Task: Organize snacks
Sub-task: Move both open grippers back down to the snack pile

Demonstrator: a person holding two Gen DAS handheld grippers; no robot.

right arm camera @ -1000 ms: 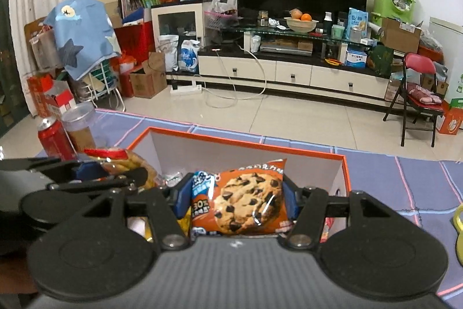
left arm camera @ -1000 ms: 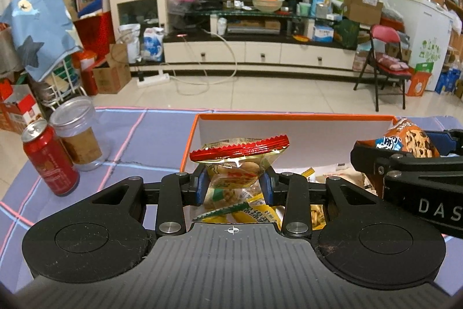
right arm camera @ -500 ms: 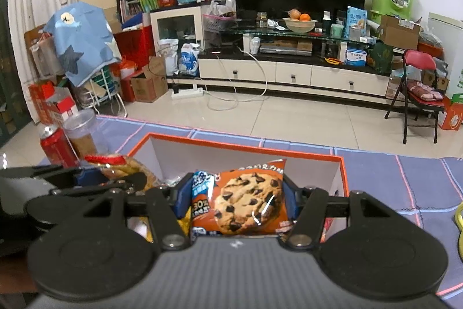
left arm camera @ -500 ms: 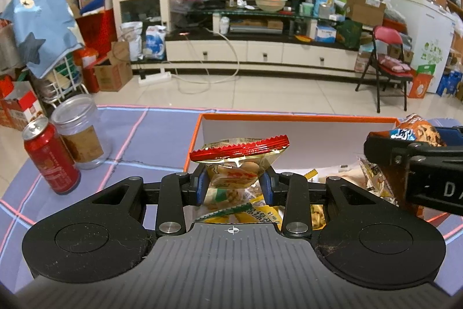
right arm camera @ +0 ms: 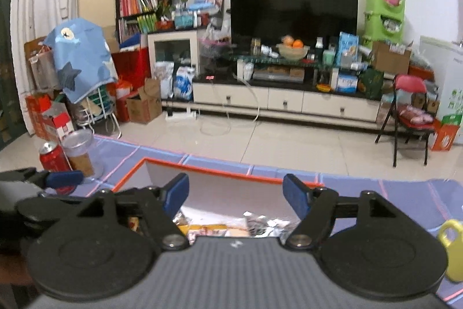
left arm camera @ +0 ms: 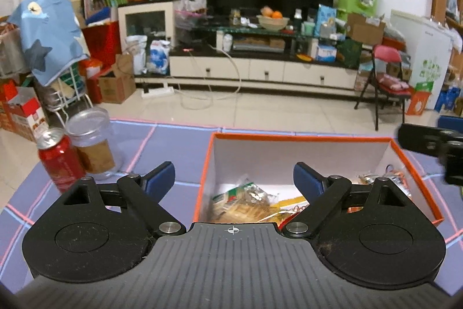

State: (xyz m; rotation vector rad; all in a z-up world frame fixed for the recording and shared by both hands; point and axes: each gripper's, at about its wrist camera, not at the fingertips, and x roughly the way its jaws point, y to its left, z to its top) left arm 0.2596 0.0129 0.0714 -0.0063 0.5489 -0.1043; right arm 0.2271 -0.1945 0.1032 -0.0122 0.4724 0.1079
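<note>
- Left gripper (left arm camera: pixel 233 175): jaws spread wide, nothing between them; hangs over near-left corner of the orange-rimmed box (left arm camera: pixel 298 136).
- Right gripper (right arm camera: pixel 235 189): jaws also spread wide, empty; over the same box (right arm camera: pixel 231 170), nearer its right half.
- Key relation: snack packets (left arm camera: pixel 249 206) lie directly below and just ahead of left gripper, inside the box; left is the nearer one.
- Box long axis runs left-right across both views.
- Packets: crinkly clear and yellow wrappers, piled loosely on the box floor; a foil one (right arm camera: pixel 260 220) under the right gripper.
- Outside the box, left on the purple mat (left arm camera: pixel 176 141): red soda can (left arm camera: pixel 59 160) touching or just beside a clear lidded jar (left arm camera: pixel 91 142).
- Yellow object (right arm camera: pixel 453 251) at far right; can't tell what.
</note>
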